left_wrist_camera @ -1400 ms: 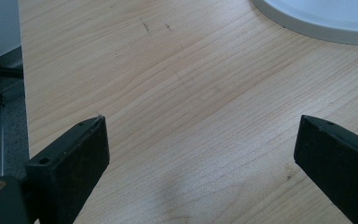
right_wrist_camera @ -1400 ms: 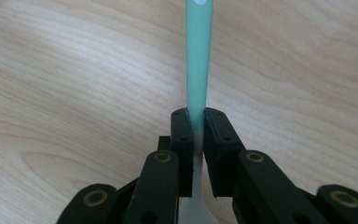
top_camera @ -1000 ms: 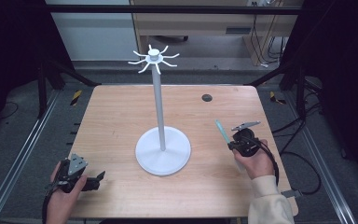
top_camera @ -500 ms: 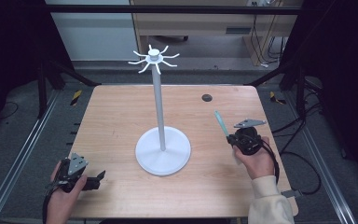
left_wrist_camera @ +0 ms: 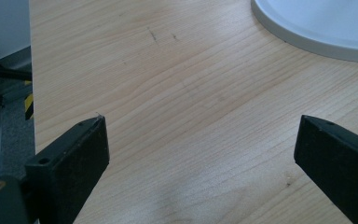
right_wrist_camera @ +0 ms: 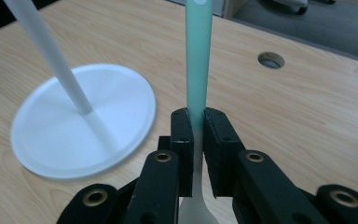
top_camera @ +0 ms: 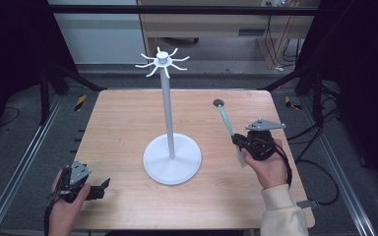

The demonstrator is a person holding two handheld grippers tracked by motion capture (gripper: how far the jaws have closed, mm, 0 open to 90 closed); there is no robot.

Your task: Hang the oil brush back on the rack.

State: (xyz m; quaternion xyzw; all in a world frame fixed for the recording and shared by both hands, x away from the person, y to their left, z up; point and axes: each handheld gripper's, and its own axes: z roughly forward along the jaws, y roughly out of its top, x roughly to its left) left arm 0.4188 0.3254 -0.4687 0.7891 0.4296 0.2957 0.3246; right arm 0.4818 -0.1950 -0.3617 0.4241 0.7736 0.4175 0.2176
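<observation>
A white stand (top_camera: 172,160) with a round base, a thin pole and a ring of hooks on top rises from the middle of the wooden table (top_camera: 123,123). To its right, my right gripper (top_camera: 237,142) is shut on a teal-handled utensil (top_camera: 225,120), whose handle points up and away while its pale head hangs by the hand. In the right gripper view the jaws (right_wrist_camera: 196,121) clamp the utensil (right_wrist_camera: 198,60) where teal meets white, with the stand's base (right_wrist_camera: 84,126) to the left. My left gripper (top_camera: 103,186) rests open at the table's near left corner. Its jaws (left_wrist_camera: 200,140) stand wide apart over bare wood, short of the base (left_wrist_camera: 321,23).
A small round cable hole (top_camera: 218,103) lies in the table beyond the utensil's tip, also seen in the right gripper view (right_wrist_camera: 271,59). Metal frame rails run along both table sides. Bare wood spreads to the left of the stand.
My right gripper has lifted the utensil and swung its handle tip farther away and slightly left. The left gripper has stayed in place.
</observation>
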